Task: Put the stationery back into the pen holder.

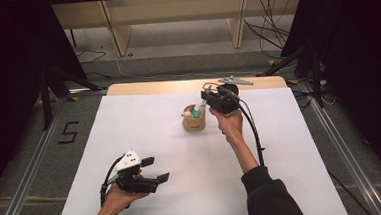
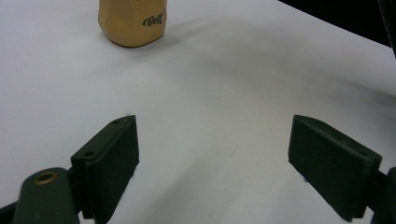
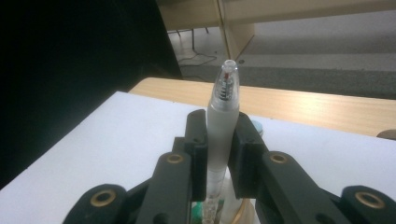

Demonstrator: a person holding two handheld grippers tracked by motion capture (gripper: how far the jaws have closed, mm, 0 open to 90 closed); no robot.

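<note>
Pinching a clear pen (image 3: pixel 223 116) between its jaws, the right gripper (image 1: pixel 204 102) hangs just over the tan cup (image 1: pixel 194 122) at the far middle of the desk (image 1: pixel 129 121). The pen stands upright, its tip end up and its lower end down among the other things in the cup, one of them teal. Here's the risk: the cup looks light, and if the pen drags on its rim or catches a neighbour, the whole cup could tip or slide. A slim, smooth barrel could also slip through the pads or swing off upright. Over at the near left, the left gripper (image 1: pixel 152 169) rests low with jaws spread wide and nothing between them, well apart from the cup, so nothing steadies it. Dark script on the cup's side seems to read "Coff", the rest hidden. On the floor at the left, a taped mark (image 1: pixel 69 132) looks like a 5.
</note>
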